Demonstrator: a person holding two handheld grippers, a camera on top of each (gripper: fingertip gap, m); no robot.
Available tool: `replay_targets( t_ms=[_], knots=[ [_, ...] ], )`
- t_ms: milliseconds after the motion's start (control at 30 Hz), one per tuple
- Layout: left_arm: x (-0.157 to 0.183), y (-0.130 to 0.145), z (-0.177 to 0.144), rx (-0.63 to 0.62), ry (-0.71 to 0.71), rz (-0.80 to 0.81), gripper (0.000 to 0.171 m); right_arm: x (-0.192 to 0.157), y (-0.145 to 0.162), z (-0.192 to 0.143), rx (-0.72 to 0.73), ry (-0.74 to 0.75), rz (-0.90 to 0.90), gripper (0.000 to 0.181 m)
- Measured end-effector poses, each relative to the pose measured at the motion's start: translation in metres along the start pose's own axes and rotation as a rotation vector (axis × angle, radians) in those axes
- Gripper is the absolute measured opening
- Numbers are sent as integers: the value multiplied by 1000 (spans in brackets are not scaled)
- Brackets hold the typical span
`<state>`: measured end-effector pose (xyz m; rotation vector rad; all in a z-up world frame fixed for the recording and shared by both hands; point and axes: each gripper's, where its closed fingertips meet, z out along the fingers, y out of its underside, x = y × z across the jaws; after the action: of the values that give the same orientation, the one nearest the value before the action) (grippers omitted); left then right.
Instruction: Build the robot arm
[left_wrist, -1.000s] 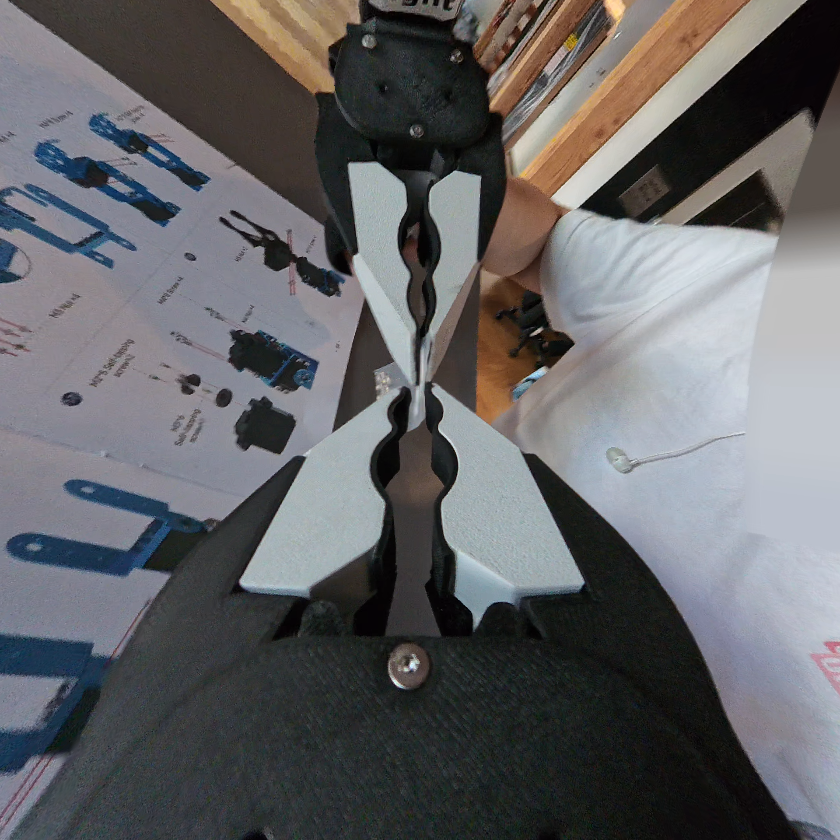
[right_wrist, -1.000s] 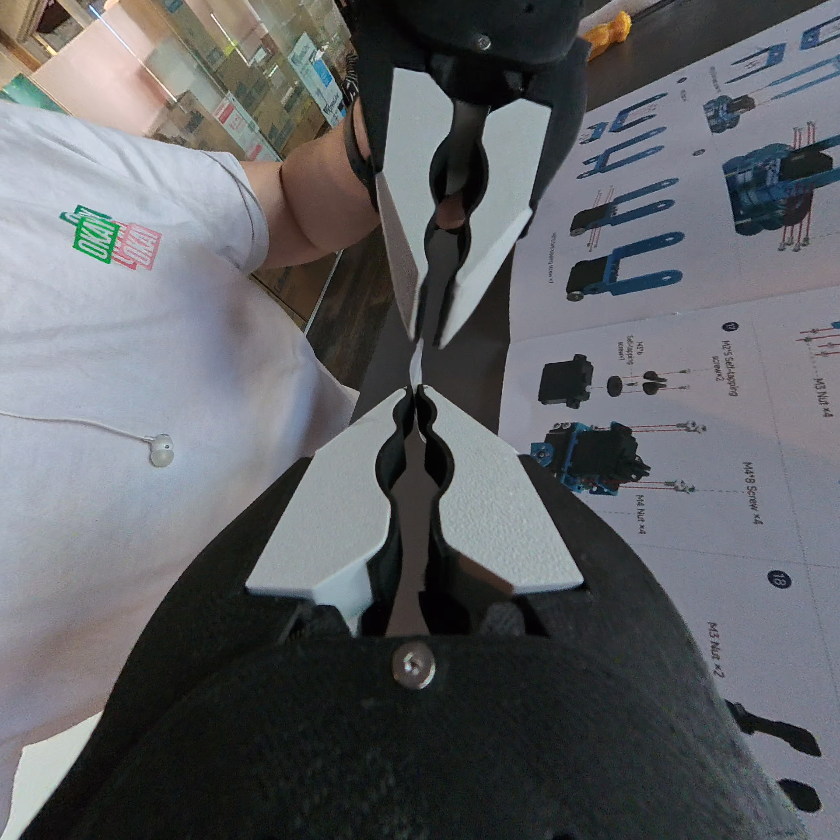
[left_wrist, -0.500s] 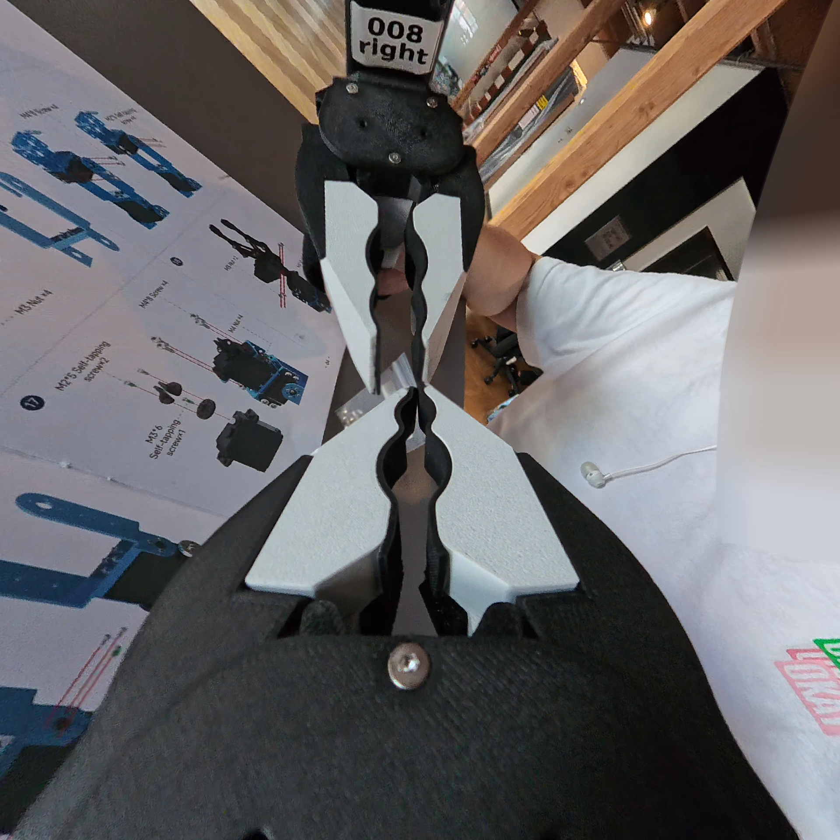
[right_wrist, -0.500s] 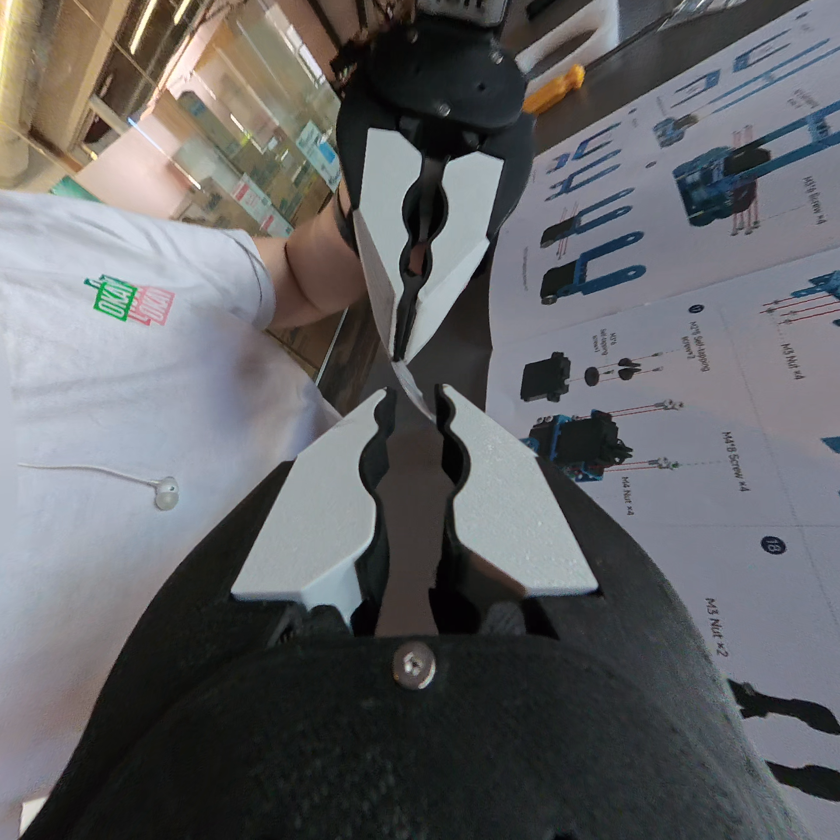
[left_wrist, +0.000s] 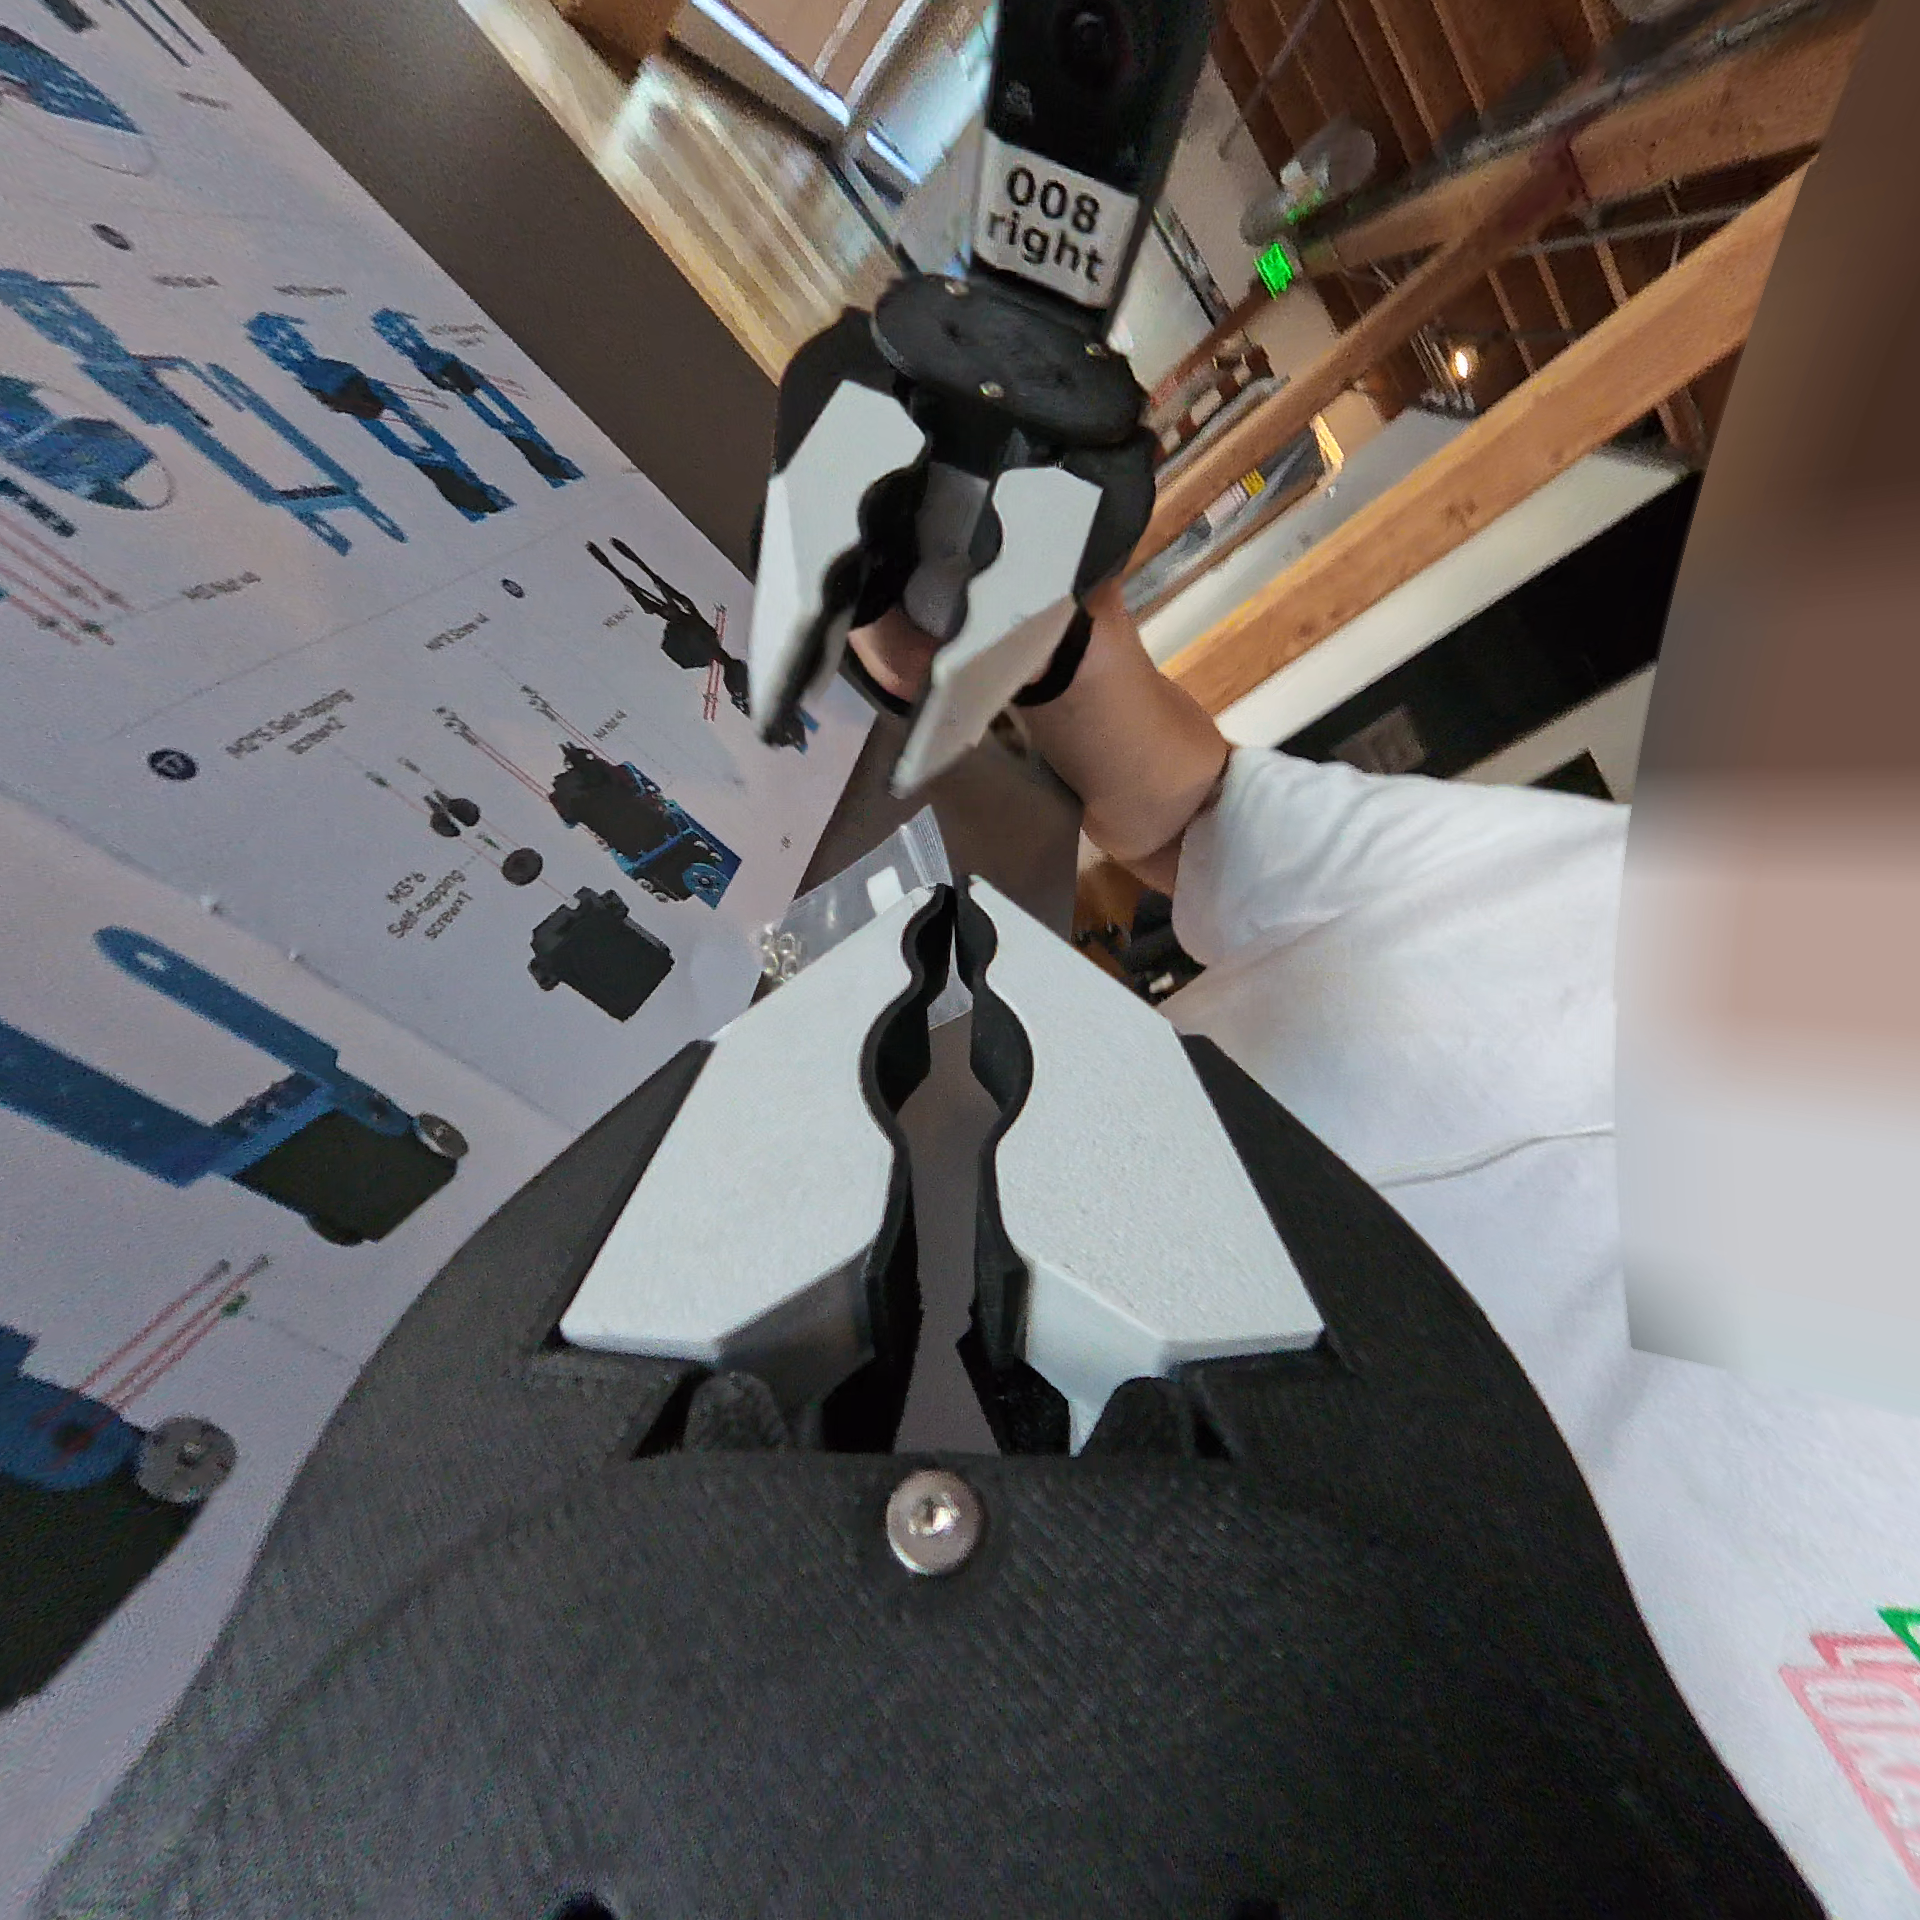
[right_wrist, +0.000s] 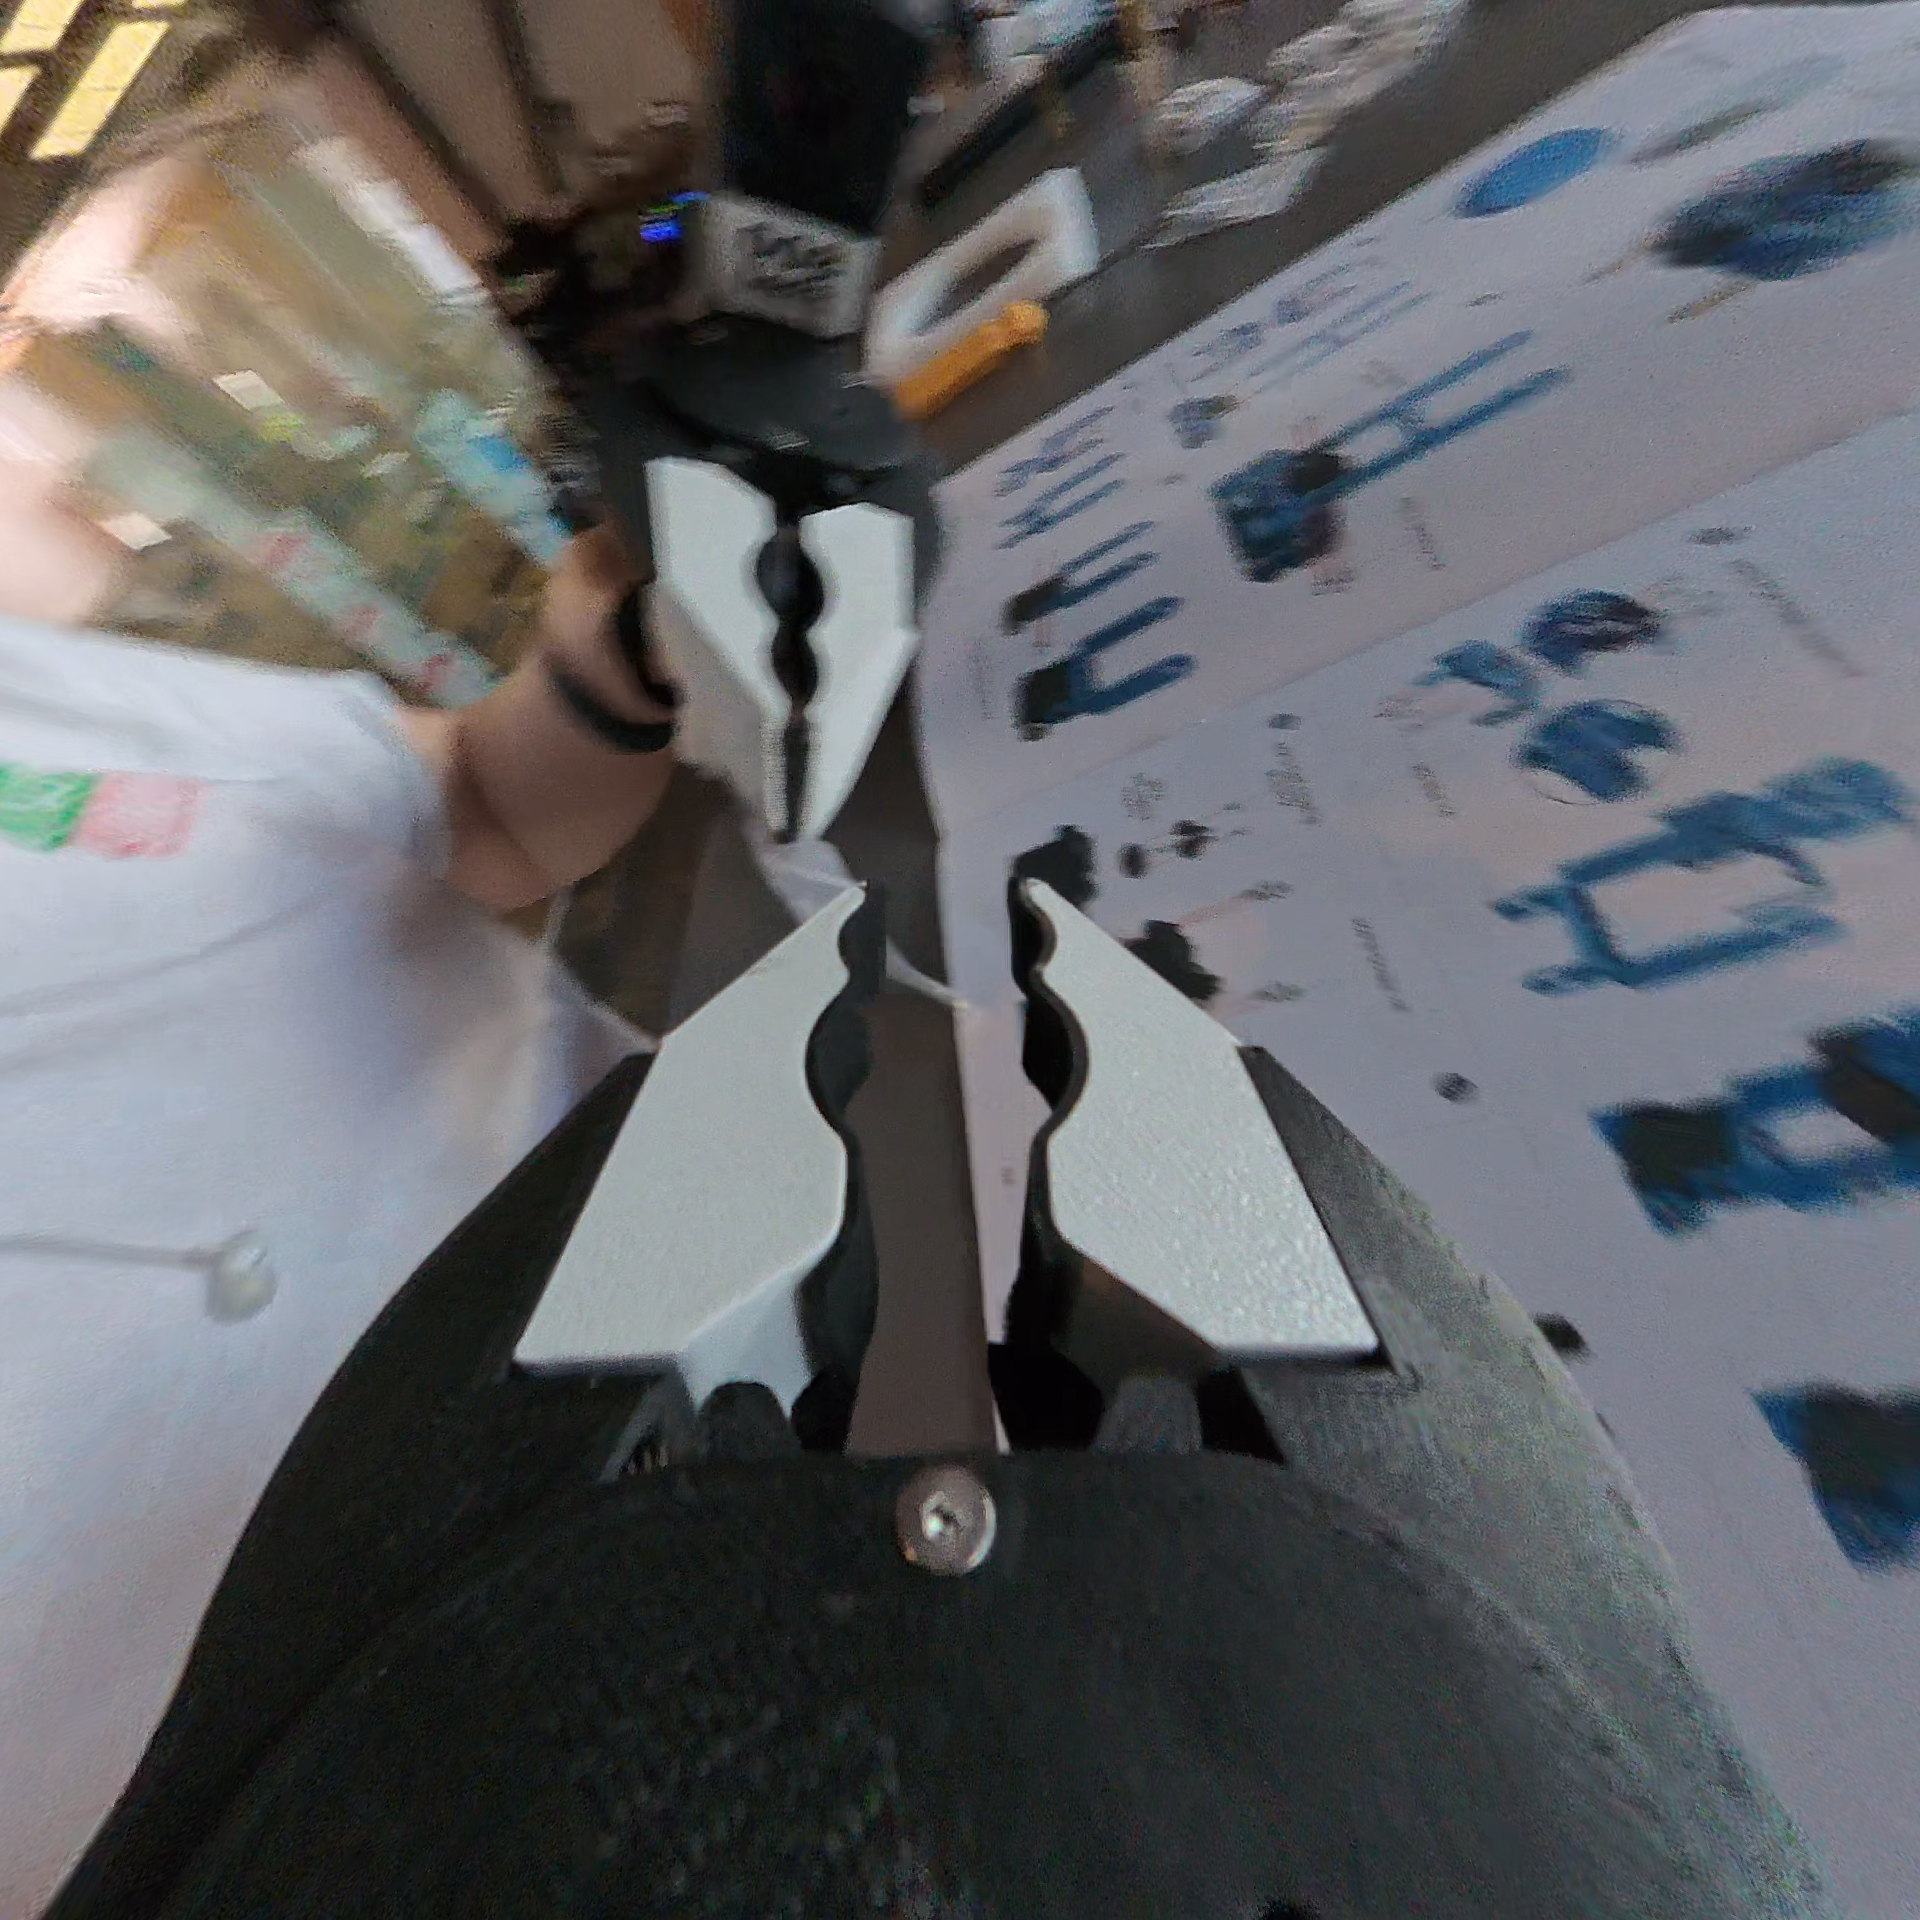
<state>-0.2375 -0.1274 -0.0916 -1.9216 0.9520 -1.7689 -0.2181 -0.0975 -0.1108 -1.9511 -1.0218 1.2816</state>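
My left gripper (left_wrist: 954, 896) is shut on the edge of a small clear plastic bag (left_wrist: 864, 900) with tiny metal nuts in its lower corner. It holds the bag in the air over the dark table edge (left_wrist: 966, 805). My right gripper (left_wrist: 842, 756) hangs open just above and beyond the bag, not touching it. In the blurred right wrist view, the right gripper (right_wrist: 945, 894) is open and empty. The left gripper (right_wrist: 795, 826) faces it, shut, with the pale bag (right_wrist: 821, 871) at its tips.
A large white instruction sheet (left_wrist: 312, 727) with blue and black part drawings covers the table; it also shows in the right wrist view (right_wrist: 1351, 935). A person in a white shirt (left_wrist: 1403, 987) is close by. A yellow tool (right_wrist: 966, 358) and white foam tray (right_wrist: 987, 249) lie farther back.
One second ago both grippers were shut tip to tip on the bag. The right gripper has opened, let go and drawn back. The left gripper still holds the bag.
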Motion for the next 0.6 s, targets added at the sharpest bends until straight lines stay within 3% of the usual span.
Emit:
replay_targets(
  t_ms=[100, 333, 600],
  knots=[
    [2, -3, -3, 90, -27, -11, 0, -3, -6, -9, 37, 8, 118, 21],
    [6, -12, -20, 265, -48, -64, 0, -39, -6, -3, 40, -233, 300, 14],
    [-3, -7, -7, 286, -226, -8, 0, -28, 0, 2, 54, -221, 390, 25]
  ],
)
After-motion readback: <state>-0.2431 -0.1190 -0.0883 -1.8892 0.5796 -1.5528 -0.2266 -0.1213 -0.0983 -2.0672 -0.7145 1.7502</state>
